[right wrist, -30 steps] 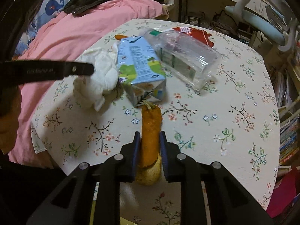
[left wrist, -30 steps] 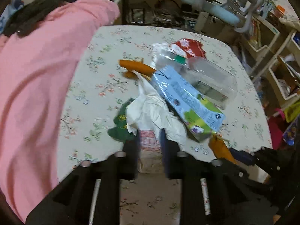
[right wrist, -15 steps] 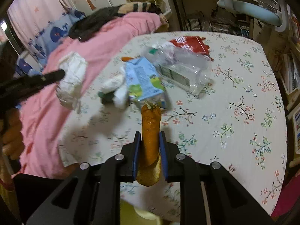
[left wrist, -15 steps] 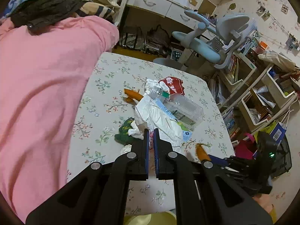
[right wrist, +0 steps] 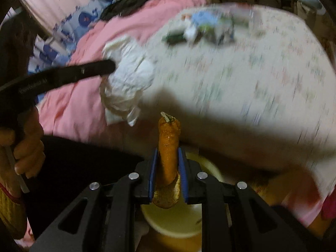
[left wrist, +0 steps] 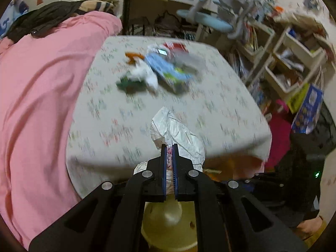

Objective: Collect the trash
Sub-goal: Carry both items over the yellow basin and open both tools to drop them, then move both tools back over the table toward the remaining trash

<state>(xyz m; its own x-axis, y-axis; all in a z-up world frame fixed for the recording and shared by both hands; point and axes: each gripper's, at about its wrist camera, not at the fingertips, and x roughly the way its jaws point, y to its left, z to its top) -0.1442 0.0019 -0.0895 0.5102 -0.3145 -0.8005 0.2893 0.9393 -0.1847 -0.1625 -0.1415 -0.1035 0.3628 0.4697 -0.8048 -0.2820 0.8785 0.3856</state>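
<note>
My left gripper (left wrist: 169,147) is shut on a crumpled white wrapper (left wrist: 178,134), held off the near edge of the floral table (left wrist: 220,109). From the right wrist view the same wrapper (right wrist: 128,79) hangs from the left gripper's fingers (right wrist: 105,67). My right gripper (right wrist: 167,151) is shut on an orange peel (right wrist: 169,142), upright between the pads. Below both grippers sits a pale yellow bin (left wrist: 168,220), seen again as a round bin (right wrist: 178,222) under the peel. On the table lie a blue carton (left wrist: 168,71), a clear bottle (left wrist: 189,61), a red packet (left wrist: 176,46), a green scrap (left wrist: 128,83) and another orange peel (left wrist: 132,56).
A pink blanket (left wrist: 42,96) covers the bed left of the table. A grey-blue chair (left wrist: 220,19) and cluttered shelves (left wrist: 294,63) stand behind and to the right. A person's hand (right wrist: 25,147) grips the left tool's handle.
Both grippers have drawn back from the trash pile past the table's near edge, carrying the white wrapper and the orange peel. The yellow bin has come into view beneath them.
</note>
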